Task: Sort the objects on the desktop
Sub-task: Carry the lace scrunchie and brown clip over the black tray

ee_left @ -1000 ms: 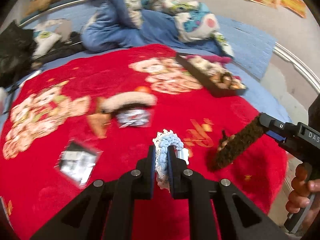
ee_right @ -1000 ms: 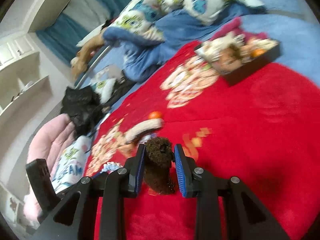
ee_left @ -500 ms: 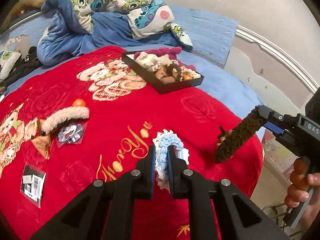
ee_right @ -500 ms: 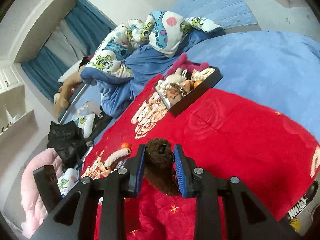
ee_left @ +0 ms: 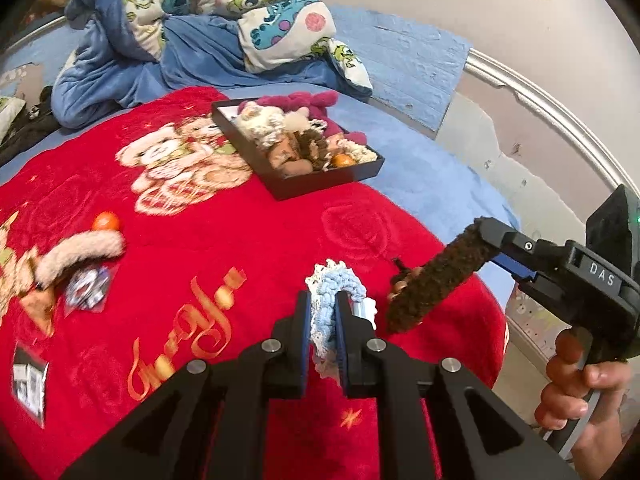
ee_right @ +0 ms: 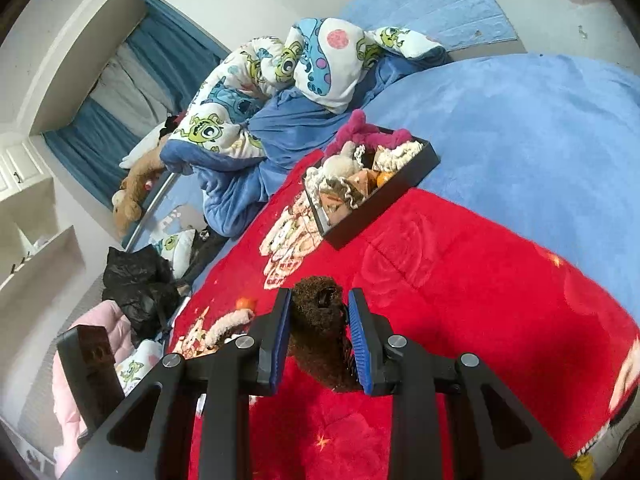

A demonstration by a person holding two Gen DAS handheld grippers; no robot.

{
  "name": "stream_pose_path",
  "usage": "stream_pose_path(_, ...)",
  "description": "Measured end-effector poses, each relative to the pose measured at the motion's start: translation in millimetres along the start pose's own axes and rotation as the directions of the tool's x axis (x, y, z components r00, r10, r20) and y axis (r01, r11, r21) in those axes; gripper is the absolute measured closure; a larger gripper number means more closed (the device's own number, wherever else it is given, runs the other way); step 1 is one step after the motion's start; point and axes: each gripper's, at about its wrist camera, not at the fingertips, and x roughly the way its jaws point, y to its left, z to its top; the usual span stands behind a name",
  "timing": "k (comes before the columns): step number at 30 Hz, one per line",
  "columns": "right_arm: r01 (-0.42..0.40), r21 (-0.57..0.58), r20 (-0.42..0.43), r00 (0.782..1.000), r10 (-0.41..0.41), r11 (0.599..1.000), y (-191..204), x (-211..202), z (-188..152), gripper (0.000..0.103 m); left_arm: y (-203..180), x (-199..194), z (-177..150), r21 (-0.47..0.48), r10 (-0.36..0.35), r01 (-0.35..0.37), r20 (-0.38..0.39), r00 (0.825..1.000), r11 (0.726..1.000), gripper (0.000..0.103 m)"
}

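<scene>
right gripper [ee_right: 320, 336] clamps a brown fuzzy hair clip [ee_right: 318, 340] above the red blanket [ee_right: 480, 280].

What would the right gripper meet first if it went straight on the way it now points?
Probably the red blanket, short of the black tray. The right gripper, shut on a brown furry hair clip, points slightly downward, and the tray lies further along roughly that line. Depth is unclear.

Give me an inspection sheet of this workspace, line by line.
Surface: red blanket over blue bedding.
Job's things: black tray full of fluffy items; blue crochet scrunchie and brown fuzzy clip held above the blanket.
Clutter: orange ball, beige fuzzy clip, small packets.
Grippers: left gripper shut on the scrunchie; right gripper shut on the brown clip.
Cables: nothing seen.
Surroundings: cartoon quilt, black bag.
</scene>
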Motion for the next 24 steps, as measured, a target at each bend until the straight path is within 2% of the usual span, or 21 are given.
stream_pose_path(6, -0.018, -0.047, 0.002, 1.000, 0.018, 0.999, -13.3, 18.0, 38.5, 0.075, -15.4, 33.2, 49.5, -0.017, 0.004, -0.003, 0.035, 0.999, 1.000, 0.091)
stream_pose_path(11, -0.030, -0.093, 0.014, 0.999, 0.032, 0.995, -22.6, 43.5, 85.5, 0.075, -16.9, 61.2, 104.8, -0.027, 0.017, -0.015, 0.083, 0.996, 1.000, 0.091)
stream_pose_path(15, -0.049, -0.140, 0.047, 0.997, 0.056, 0.989, -23.5, 65.1, 123.0, 0.075, -12.9, 80.3, 145.9, -0.017, 0.043, -0.042, 0.120, 0.992, 0.999, 0.091)
stream_pose_path(20, -0.054, -0.163, 0.088, 0.994, 0.069, 0.985, -24.4, 95.2, 164.5, 0.075, 0.6, 104.8, 188.0, -0.033, 0.069, -0.066, 0.122, 0.990, 0.997, 0.091)
stream_pose_path(24, -0.046, -0.192, 0.098, 0.993, 0.065, 0.980, -23.2, 126.6, 189.5, 0.075, 4.4, 123.4, 209.3, -0.033, 0.085, -0.081, 0.135, 0.987, 0.996, 0.091)
